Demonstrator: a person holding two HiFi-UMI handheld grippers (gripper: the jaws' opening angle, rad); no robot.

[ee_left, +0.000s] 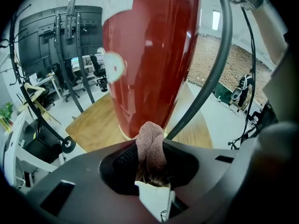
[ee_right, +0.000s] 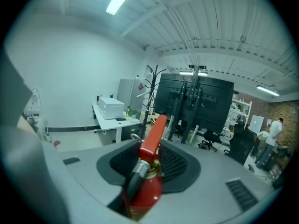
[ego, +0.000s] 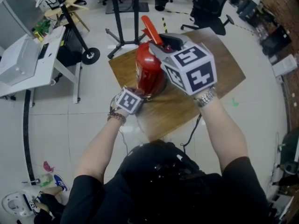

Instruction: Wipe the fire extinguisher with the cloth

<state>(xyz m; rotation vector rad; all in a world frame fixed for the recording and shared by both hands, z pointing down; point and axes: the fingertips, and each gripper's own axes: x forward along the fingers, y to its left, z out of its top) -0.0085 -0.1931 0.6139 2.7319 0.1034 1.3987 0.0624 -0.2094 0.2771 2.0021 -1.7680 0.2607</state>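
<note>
We see a round, shiny red fire extinguisher in the middle of the brown wooden table. It stands straight, with its long side pointing up from the tabletop. Our left gripper is clamped on a soft, bumpy pink cloth, low by the tabletop. A bendy black hose hangs in the way. Our right gripper squeezes the can's top, under its red handle.

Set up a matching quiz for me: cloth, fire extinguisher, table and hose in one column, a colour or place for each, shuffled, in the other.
1 cloth
2 fire extinguisher
3 table
4 hose

A wooden
B held in the left tool
C red, top between the right tool's jaws
D black

Pairs: 1-B, 2-C, 3-A, 4-D
</note>
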